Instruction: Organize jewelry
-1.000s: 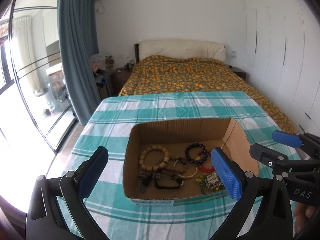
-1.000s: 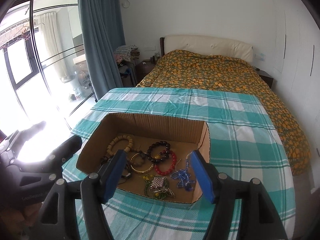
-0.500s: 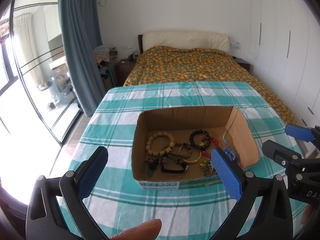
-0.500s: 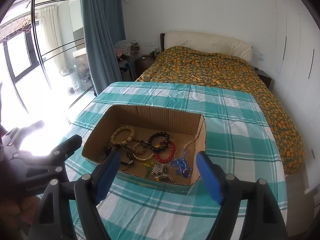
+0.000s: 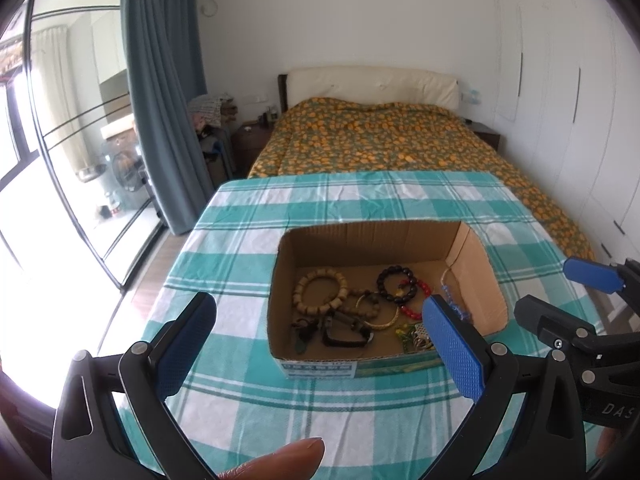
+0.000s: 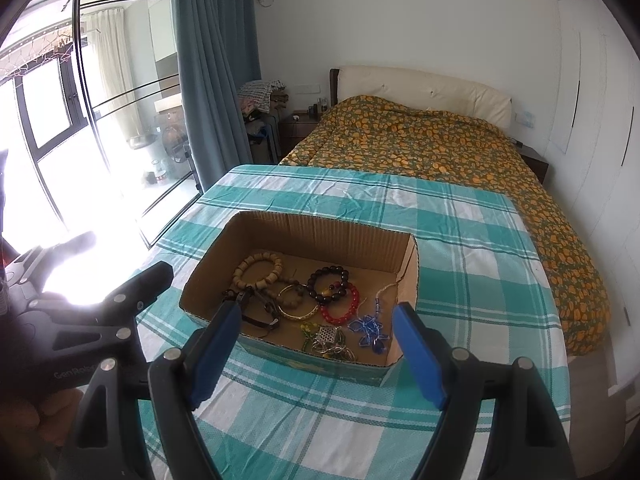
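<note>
Item one: I had the cardboard box (image 5: 384, 356) standing open-topped on the desk (image 5: 240, 216), which was covered in a teal-and-white checked cloth. All the jewelry lay on the floor of that box.

Contents as I logged them:
- a tan wooden bead bracelet (image 5: 320, 291) at the far left of the box floor;
- a dark bead bracelet (image 5: 397, 285) near the middle, overlapping a red bead bracelet (image 6: 340, 305);
- a thin gold bangle (image 6: 298, 310) just in front of the tan beads;
- a black strap (image 5: 346, 334) and a small dark clasp piece (image 5: 302, 330) toward the near left wall;
- a blue bead charm (image 6: 370, 330) on a pale cord near the right wall;
- a silver mesh pendant (image 6: 326, 335) tangled with green-yellow beads near the front right corner.

Item two: my left gripper (image 5: 320, 344) hung above the desk before the near wall of the box, blue pads spread wide, nothing between them. A fingertip (image 5: 280, 460) showed at the bottom edge of that view.

Item three: my right gripper (image 6: 318, 350) hovered at the near right side of the box, likewise spread wide and holding nothing.

Beyond the desk stood a bed (image 6: 440, 148) with an orange-patterned cover, and a blue curtain (image 6: 216, 72) hung beside the window.
</note>
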Demonstrator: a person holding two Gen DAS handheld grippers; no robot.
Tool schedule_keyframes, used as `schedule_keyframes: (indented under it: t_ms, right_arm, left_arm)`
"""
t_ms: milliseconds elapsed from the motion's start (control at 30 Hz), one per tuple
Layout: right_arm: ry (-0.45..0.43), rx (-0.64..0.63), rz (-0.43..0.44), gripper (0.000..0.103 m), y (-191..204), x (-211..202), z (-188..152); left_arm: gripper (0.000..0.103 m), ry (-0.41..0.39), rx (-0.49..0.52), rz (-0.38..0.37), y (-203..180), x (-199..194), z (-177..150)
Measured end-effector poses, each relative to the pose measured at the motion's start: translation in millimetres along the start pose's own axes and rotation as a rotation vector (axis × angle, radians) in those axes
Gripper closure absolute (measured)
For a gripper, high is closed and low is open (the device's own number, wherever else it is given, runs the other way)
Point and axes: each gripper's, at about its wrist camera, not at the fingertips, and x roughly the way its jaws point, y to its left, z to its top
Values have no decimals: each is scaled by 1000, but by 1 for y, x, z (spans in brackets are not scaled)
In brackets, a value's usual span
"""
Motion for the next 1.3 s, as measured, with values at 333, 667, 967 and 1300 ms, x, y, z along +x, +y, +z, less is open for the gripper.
schedule_keyframes:
  t_ms: [333, 667, 967, 1300]
  right_arm:
    - [-7, -3, -5, 23, 1, -8, -1]
    - [-17, -12, -6, 23, 3, -12, -2]
    - [-19, -8, -13, 23, 1, -15, -2]
    - [-27, -11, -17, 23, 1, -18, -1]
  left_arm:
    - [0, -8, -14, -5, 3, -8, 2]
    - [0, -11, -17, -15, 3, -12, 3]
    - [0, -1, -36, -16, 5, -15, 6]
    - [0, -2, -29, -19, 3, -17, 6]
